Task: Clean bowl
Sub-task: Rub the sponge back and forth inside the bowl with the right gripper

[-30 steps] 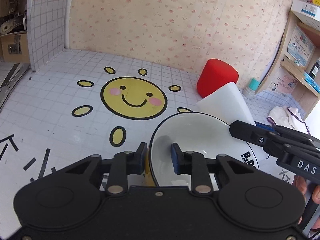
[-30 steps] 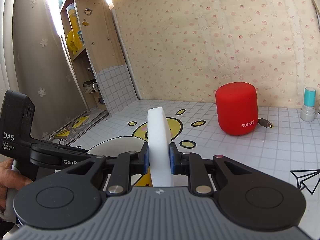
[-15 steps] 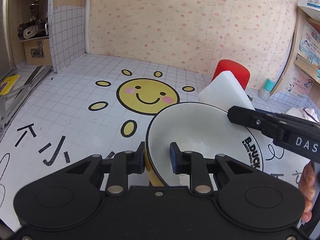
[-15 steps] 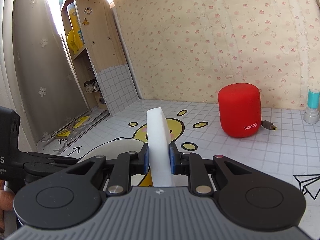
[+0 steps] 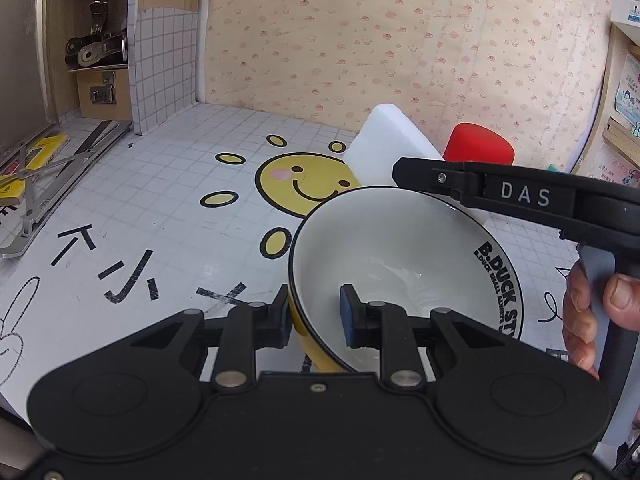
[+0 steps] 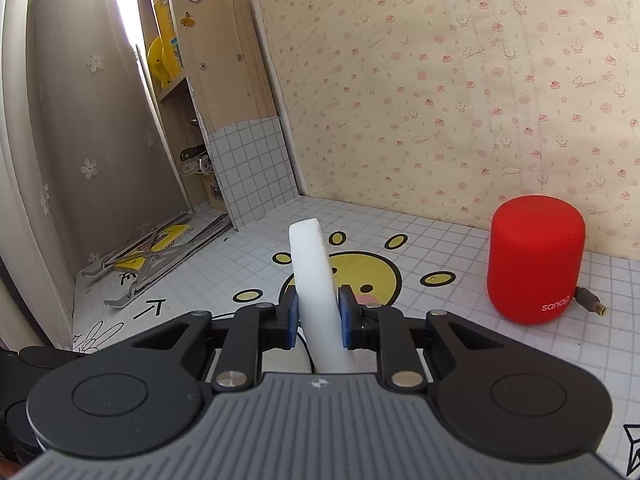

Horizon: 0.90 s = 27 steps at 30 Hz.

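Observation:
The bowl (image 5: pixel 400 264), white inside, yellow outside, with a black lettered rim, sits tilted over the tiled mat. My left gripper (image 5: pixel 314 320) is shut on its near wall, one pad inside and one outside. A white sponge (image 5: pixel 388 148) stands just behind the bowl's far rim, pinched in my right gripper (image 5: pixel 400 170), which reaches in from the right with a hand (image 5: pixel 592 312) on its handle. In the right wrist view, the right gripper (image 6: pixel 318 316) is shut on the upright sponge (image 6: pixel 312 276). The bowl is hidden below it.
A red speaker (image 6: pixel 536 260) with a cable plug (image 6: pixel 596 308) stands at the back right near the wall, also seen as the red speaker (image 5: pixel 478 144). A folded metal stand (image 5: pixel 40 184) lies at the left by a wooden shelf unit (image 5: pixel 96 48). The mat carries a smiling sun (image 5: pixel 304 184).
The right gripper and sponge have moved left along the bowl's far side. The bowl has dropped out of the right wrist view. The left gripper keeps its hold on the bowl.

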Available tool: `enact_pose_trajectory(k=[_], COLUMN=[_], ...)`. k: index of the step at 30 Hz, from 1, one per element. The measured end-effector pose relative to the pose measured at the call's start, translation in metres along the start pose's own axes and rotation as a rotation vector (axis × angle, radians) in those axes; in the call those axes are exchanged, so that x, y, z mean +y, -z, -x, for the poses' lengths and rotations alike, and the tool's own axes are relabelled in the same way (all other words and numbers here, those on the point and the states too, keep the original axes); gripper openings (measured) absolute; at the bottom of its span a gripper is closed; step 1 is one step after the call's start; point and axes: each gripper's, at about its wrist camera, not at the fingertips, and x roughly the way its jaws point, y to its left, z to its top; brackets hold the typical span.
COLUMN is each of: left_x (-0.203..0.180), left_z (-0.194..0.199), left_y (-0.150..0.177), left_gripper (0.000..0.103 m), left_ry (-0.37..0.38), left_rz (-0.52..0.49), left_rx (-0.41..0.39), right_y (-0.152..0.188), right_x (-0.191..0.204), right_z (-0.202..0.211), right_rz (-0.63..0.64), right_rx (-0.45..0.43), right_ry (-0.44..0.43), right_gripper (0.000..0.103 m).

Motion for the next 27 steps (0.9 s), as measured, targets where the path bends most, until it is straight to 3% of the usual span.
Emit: enact_pose_trajectory(k=[16,27], left_x=[-0.005,-0.006], left_z=[-0.001,-0.002], left_y=[0.002,0.002], left_gripper=[0.026,0.026], left_ry=[-0.002,-0.004], left_rz=[-0.009,-0.014], left_rx=[0.001,-0.001], right_y=[0.032,0.022], right_x=[-0.012,-0.006], right_z=[0.053,0.037], right_rz=[-0.063,-0.041], right_rx=[-0.042,-0.039], right_ry=[0.010,0.030], right_gripper=[0.022,0.022])
